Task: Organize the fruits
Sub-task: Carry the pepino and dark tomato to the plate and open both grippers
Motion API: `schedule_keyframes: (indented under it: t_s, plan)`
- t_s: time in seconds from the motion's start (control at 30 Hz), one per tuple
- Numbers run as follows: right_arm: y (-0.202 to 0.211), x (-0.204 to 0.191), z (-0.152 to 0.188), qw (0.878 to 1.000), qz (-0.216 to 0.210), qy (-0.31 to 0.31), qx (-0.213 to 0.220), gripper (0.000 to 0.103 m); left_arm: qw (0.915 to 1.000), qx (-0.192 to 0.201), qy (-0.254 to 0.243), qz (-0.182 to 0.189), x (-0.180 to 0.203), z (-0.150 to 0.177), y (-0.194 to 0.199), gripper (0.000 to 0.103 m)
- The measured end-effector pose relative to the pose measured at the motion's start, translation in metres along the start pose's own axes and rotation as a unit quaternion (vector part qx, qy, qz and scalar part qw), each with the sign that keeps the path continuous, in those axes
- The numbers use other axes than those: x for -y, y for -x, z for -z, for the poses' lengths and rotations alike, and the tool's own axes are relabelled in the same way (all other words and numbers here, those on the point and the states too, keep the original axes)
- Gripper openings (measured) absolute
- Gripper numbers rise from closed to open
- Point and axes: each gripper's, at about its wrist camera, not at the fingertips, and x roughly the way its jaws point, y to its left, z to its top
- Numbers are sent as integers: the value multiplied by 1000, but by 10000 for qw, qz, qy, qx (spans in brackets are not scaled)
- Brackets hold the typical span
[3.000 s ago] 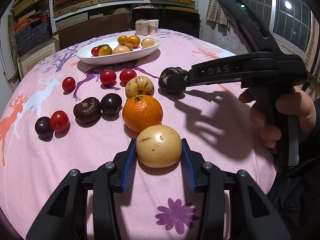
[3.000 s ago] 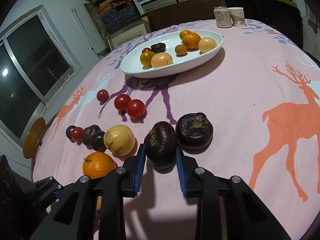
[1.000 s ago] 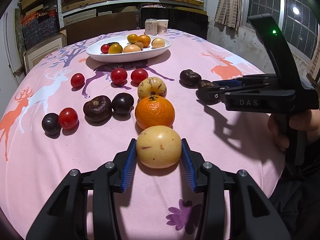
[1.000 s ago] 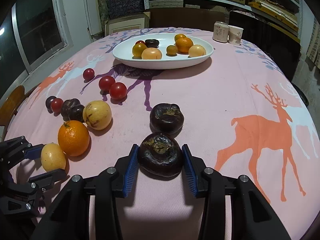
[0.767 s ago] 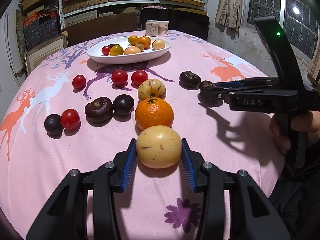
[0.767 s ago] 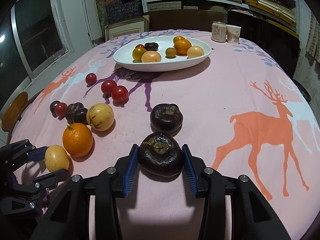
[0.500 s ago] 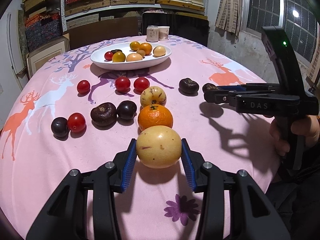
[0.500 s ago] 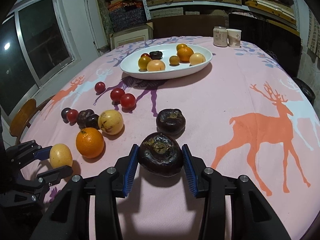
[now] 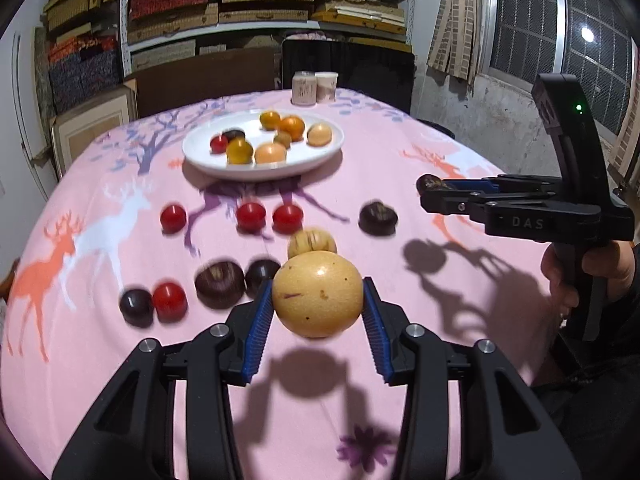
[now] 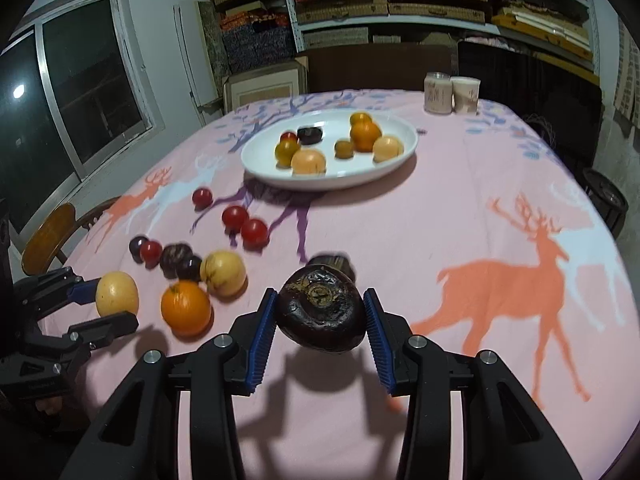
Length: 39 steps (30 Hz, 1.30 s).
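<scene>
My left gripper (image 9: pixel 318 300) is shut on a round yellow fruit (image 9: pixel 318 294) and holds it above the pink tablecloth, its shadow lying below. My right gripper (image 10: pixel 320 312) is shut on a dark purple wrinkled fruit (image 10: pixel 321 314), also off the cloth. Loose fruit stays on the table: an orange (image 10: pixel 185 307), a pale yellow fruit (image 10: pixel 223 272), red tomatoes (image 9: pixel 251 216), dark fruits (image 9: pixel 220 284) and one more dark wrinkled fruit (image 9: pixel 378 219). At the far side, a white oval plate (image 9: pixel 200 152) holds several fruits. The orange is hidden behind the held fruit in the left wrist view.
Two paper cups (image 9: pixel 314 87) stand at the table's far edge, with a dark chair (image 9: pixel 348 68) behind them. Shelves of boxes line the back wall. A wooden chair (image 10: pixel 48 236) sits at the table's left edge. A hand (image 9: pixel 576 276) grips the right tool.
Both grippers have risen off the cloth with their fruits. The table and the plate now look lower and farther, and shadows appear under both held fruits.
</scene>
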Motion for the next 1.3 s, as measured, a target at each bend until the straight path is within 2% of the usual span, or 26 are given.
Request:
schedule_keyframes:
  t_s: [0.23,0.47,0.67,0.73,0.9,1.0,1.17,1.3]
  plan:
    - [-13,16,-66,10000,-3,15,90,44,9993,74,-182,-323,-27,-74,-33,42]
    - [-82,17,-115,9997,73,169,-175,44,9982,-219,-45,-553,-78,-143,-106,42]
    - [-143,21,-132,9985,166,184,-495,44,9943,-725,217,-747,-116,-162,-180,42]
    - [-156,21,-133,9981,186,214,-543,44,9939,-770,258,-747,-122,-162,-193,43]
    - [-160,16,-133,9983,184,369,-403,46,9940,-756,385,-692,-131,-168,-200,43]
    - [-146,13,-131,9987,216,417,-200,53,9941,-596,462,-777,-134,-166,-188,65]
    - [-118,15,-120,9996,135,242,-85,54,9955,-380,585,-641,-130,-163,-152,69]
    - [-90,13,-96,9999,108,88,-52,58,9970,-260,471,-564,-115,-147,-113,81]
